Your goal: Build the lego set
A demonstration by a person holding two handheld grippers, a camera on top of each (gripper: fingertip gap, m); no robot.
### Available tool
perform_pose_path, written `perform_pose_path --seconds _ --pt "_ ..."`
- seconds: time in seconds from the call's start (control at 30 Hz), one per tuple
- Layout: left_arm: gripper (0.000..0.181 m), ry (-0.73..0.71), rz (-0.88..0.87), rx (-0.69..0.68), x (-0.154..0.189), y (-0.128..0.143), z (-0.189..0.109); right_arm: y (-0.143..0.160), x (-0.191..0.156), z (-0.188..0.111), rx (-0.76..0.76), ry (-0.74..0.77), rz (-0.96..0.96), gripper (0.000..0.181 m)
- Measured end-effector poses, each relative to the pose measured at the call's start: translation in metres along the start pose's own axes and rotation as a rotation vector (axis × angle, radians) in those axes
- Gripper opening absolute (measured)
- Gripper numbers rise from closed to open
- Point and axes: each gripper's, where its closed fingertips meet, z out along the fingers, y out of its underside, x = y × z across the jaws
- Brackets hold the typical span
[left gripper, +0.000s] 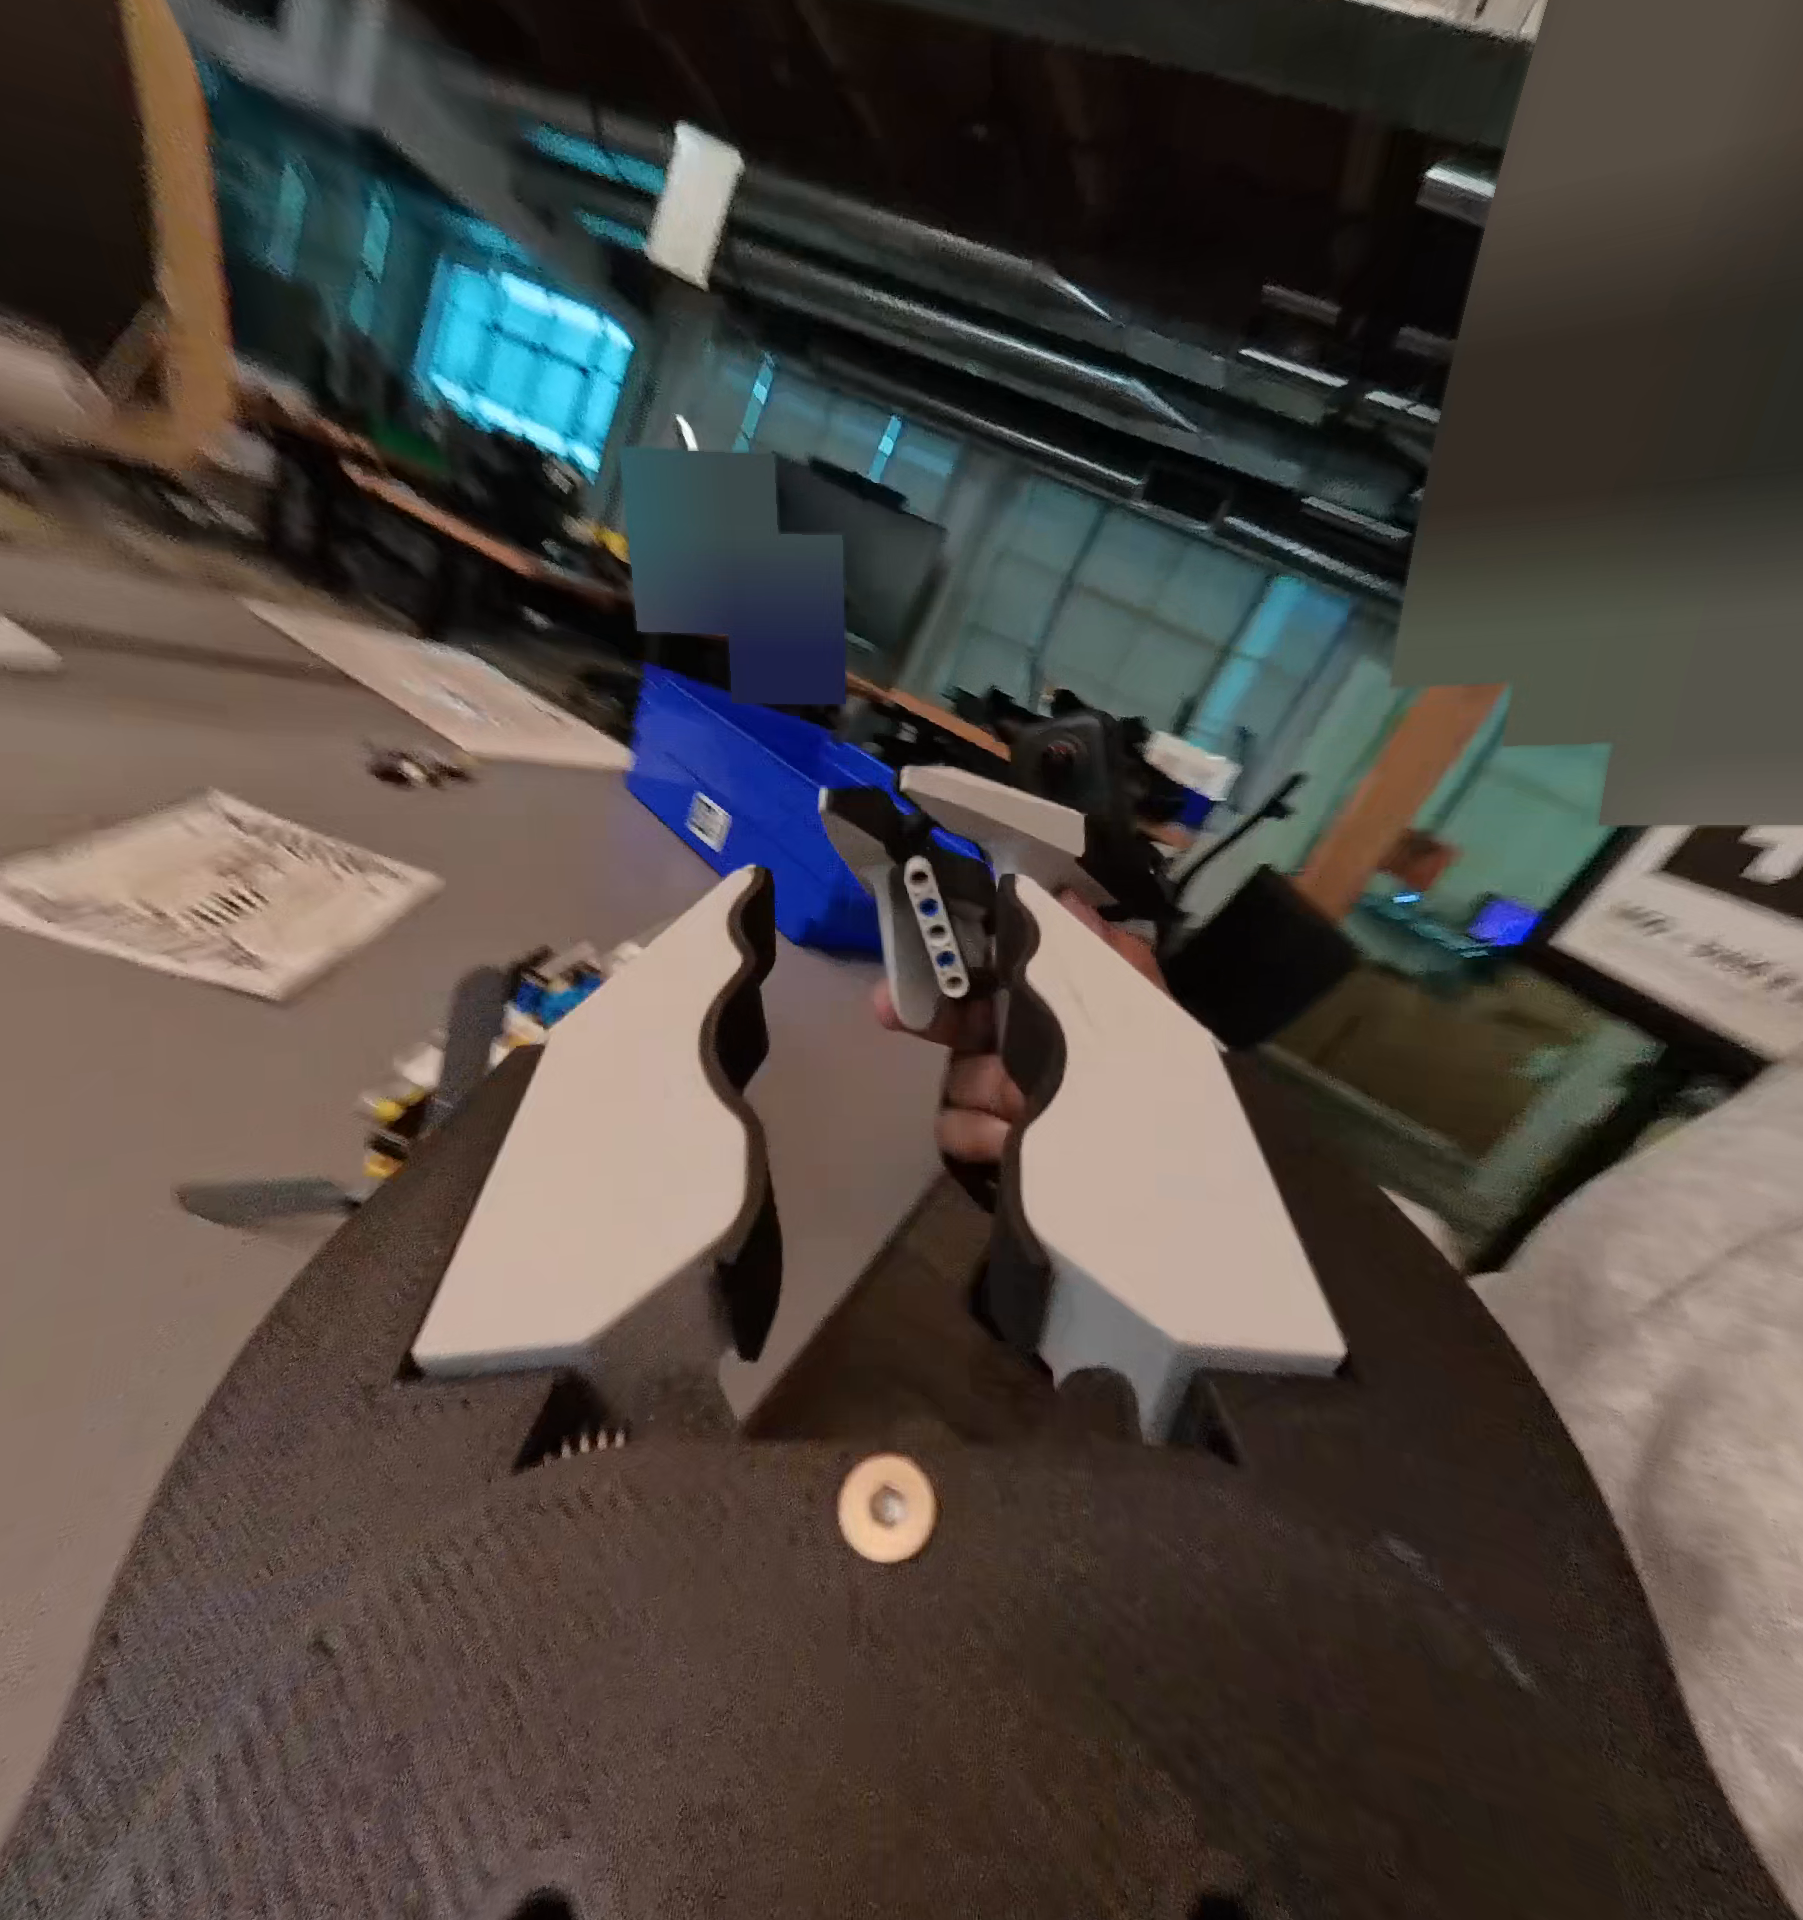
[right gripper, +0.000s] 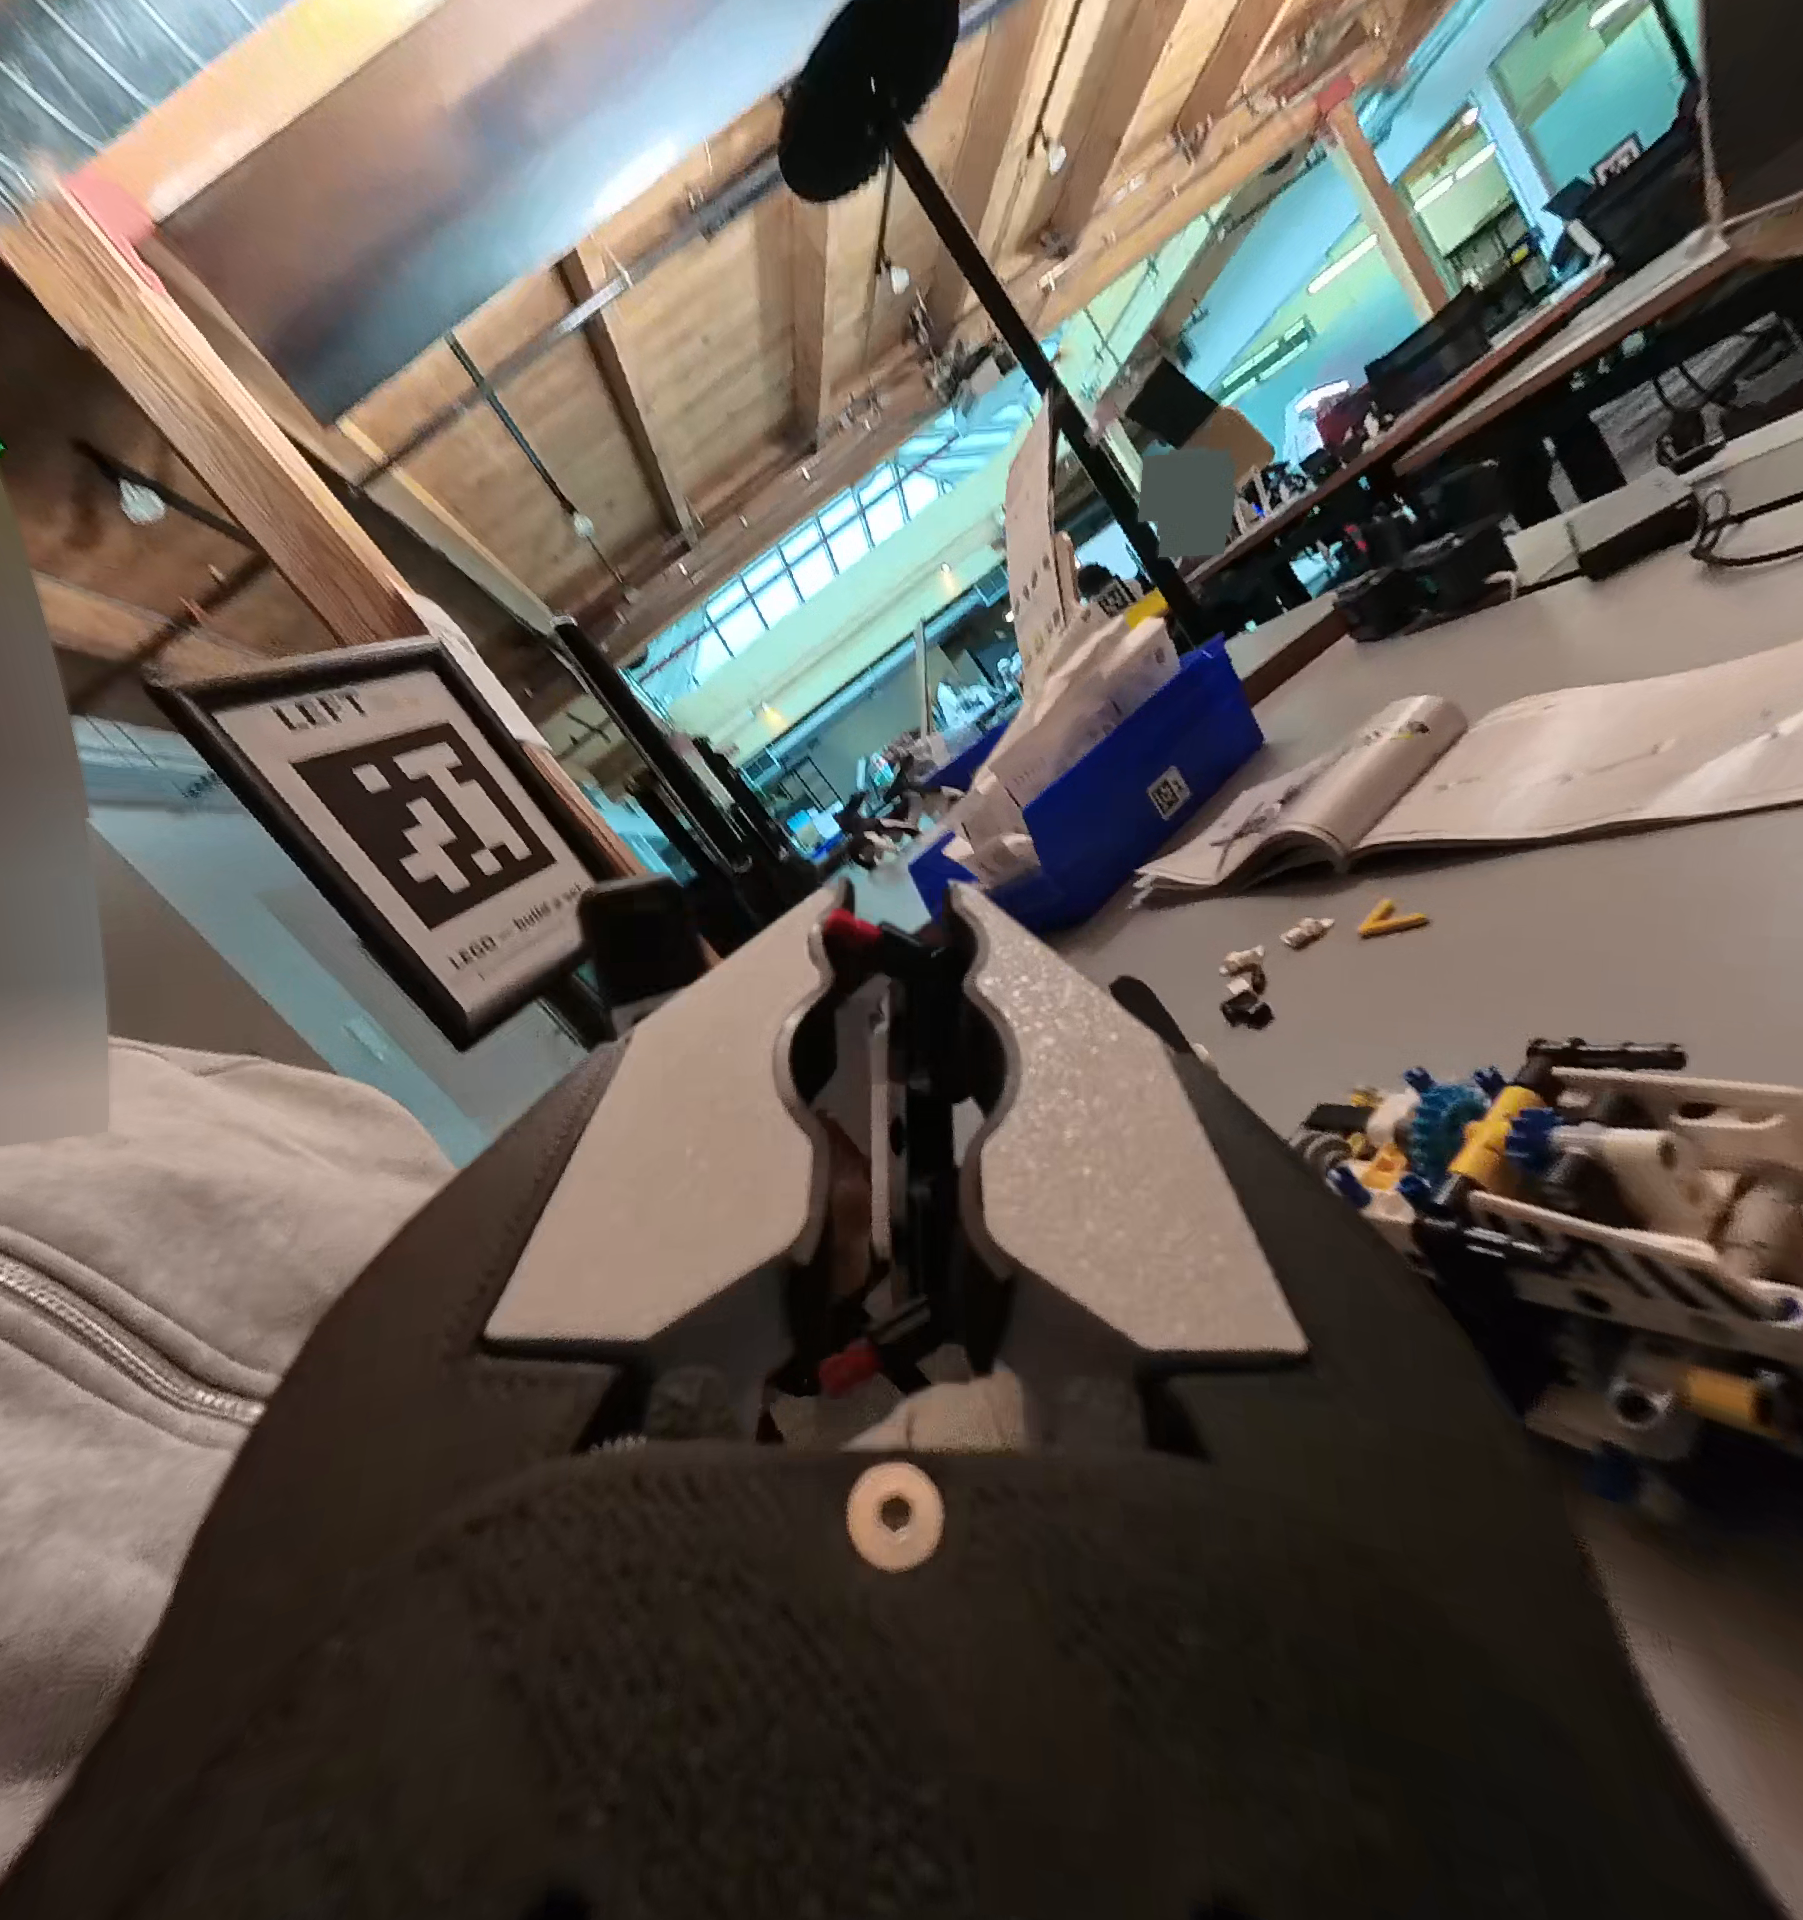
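Our right gripper (right gripper: 892,925) pinches a black-and-grey holed lego beam assembly (right gripper: 912,1122). Our left gripper (left gripper: 881,904), jaws spread and empty, faces it at twelve o'clock. We should probably close squarely on the beam, keeping pins aligned.

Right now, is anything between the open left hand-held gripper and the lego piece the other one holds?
Nothing visible. The lego piece, clamped in the right hand-held gripper, shows in open air just past the left hand-held gripper's spread fingertips.
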Motion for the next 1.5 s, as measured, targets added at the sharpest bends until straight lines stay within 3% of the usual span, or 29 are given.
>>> perform_pose_path --seconds 0.13,0.23,0.47,0.97,1.5 --pt "0.040 0.105 -0.258 -0.087 0.000 0.020 0.008 0.011 -0.015 0.006 -0.079 -0.085 0.019 0.014" --pt "0.039 0.173 -0.350 -0.149 0.007 0.032 0.013 0.023 -0.028 0.014 -0.126 -0.159 0.056 0.014" --pt "0.008 0.215 -0.305 -0.155 0.017 0.032 0.011 0.034 -0.028 0.022 -0.131 -0.183 0.100 0.014" --pt "0.006 0.172 -0.354 -0.141 0.000 0.033 0.005 0.037 -0.007 0.032 -0.139 -0.016 -0.003 0.017" --pt "0.006 0.113 -0.393 -0.031 -0.024 0.016 -0.007 0.026 0.009 0.030 -0.100 0.086 -0.063 0.037"
